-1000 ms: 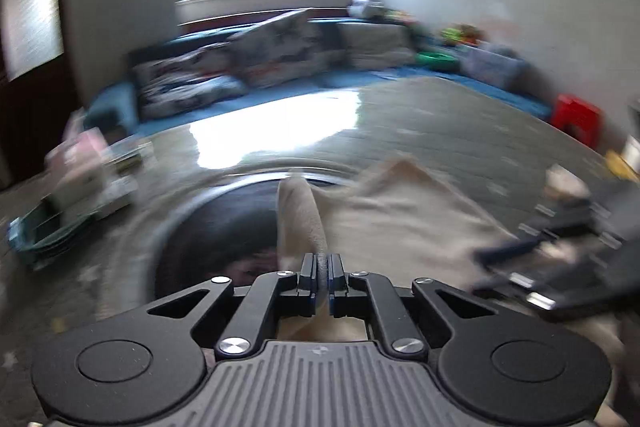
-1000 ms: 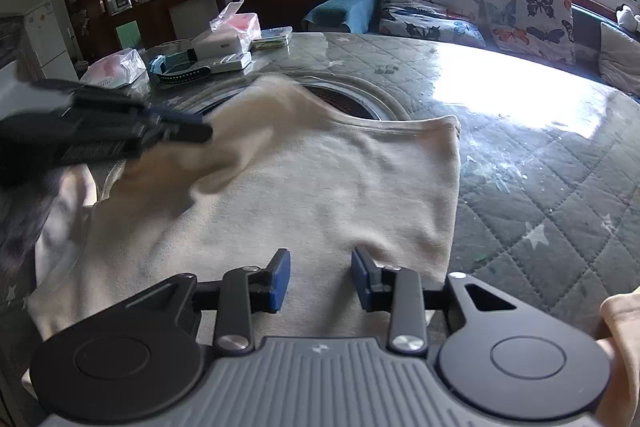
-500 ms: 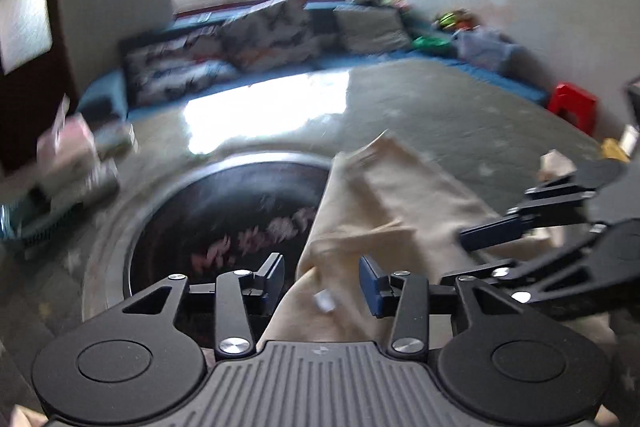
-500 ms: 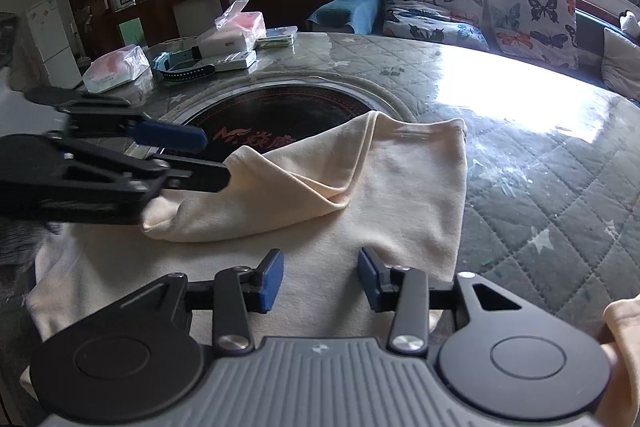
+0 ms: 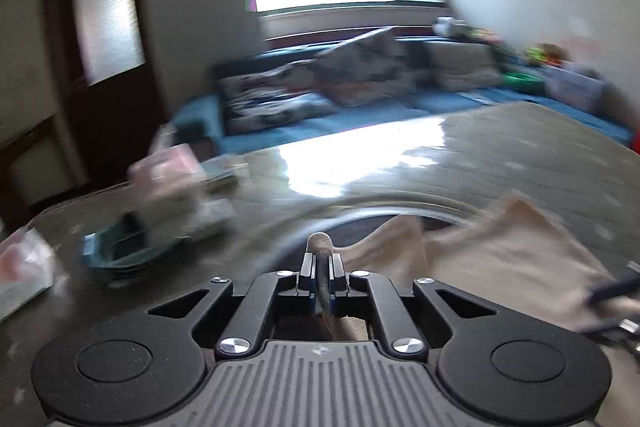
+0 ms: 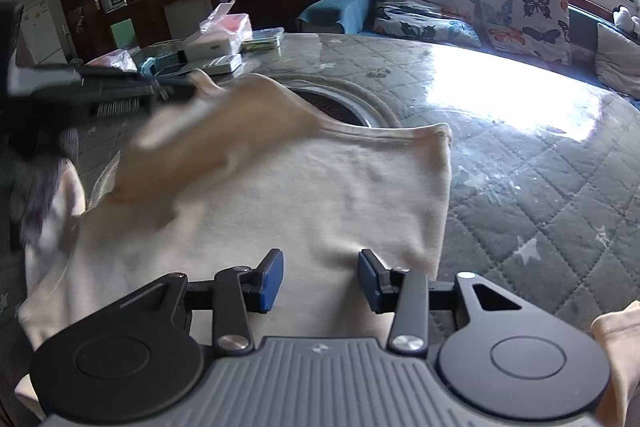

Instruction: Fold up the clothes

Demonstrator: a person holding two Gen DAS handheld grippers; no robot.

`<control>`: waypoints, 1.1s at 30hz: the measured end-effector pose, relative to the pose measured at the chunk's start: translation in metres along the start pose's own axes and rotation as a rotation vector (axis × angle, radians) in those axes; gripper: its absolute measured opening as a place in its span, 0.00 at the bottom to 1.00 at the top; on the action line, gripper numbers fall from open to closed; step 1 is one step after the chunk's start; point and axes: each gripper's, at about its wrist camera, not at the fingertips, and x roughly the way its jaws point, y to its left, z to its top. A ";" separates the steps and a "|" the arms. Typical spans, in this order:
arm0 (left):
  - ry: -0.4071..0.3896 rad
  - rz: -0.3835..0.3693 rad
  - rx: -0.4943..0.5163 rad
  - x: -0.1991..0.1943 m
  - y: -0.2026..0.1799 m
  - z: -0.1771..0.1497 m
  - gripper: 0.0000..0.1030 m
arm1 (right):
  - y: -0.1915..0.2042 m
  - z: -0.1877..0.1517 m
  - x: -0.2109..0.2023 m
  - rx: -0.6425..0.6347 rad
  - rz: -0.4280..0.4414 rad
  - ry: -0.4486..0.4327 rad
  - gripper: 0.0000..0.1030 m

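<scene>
A cream garment (image 6: 328, 195) lies spread on the quilted table top (image 6: 540, 211). My left gripper (image 5: 320, 263) is shut on a pinched fold of the garment (image 5: 504, 247), which sticks up between its fingers. In the right wrist view the left gripper (image 6: 176, 91) is at the left, blurred, and lifts a flap of the cloth off the table. My right gripper (image 6: 320, 267) hovers over the near part of the garment with its jaws open and nothing between the blue pads. A blurred part of the right gripper (image 5: 612, 291) shows at the left wrist view's right edge.
A round dark inset (image 6: 340, 107) sits in the table beyond the garment. Boxes and a teal tray (image 6: 208, 51) stand at the table's far left. A sofa with butterfly cushions (image 6: 480, 15) runs behind. Another cream cloth piece (image 6: 616, 347) shows at the lower right.
Half a second ago the left gripper stood open over a dropped fold. Now it is shut on the cloth again and has lifted it to the left. The right gripper stayed put, its jaws slightly wider.
</scene>
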 end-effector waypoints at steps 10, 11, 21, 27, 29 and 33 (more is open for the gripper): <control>0.111 -0.047 -0.111 0.009 0.032 -0.013 0.09 | -0.004 0.004 0.001 0.019 -0.009 -0.010 0.41; 0.116 -0.078 -0.102 0.004 0.029 -0.016 0.10 | -0.004 0.004 0.000 0.020 -0.010 -0.011 0.41; 0.178 -0.116 0.025 0.000 -0.015 -0.041 0.17 | 0.003 0.000 -0.009 0.004 -0.016 -0.013 0.41; 0.178 -0.027 0.038 -0.004 0.005 -0.047 0.19 | -0.005 -0.010 -0.015 0.020 -0.045 0.004 0.41; 0.175 -0.008 0.049 -0.006 0.008 -0.048 0.19 | -0.008 -0.013 -0.015 0.028 -0.053 0.007 0.41; 0.170 0.049 0.079 -0.011 0.005 -0.049 0.19 | -0.010 -0.017 -0.021 0.034 -0.057 -0.004 0.41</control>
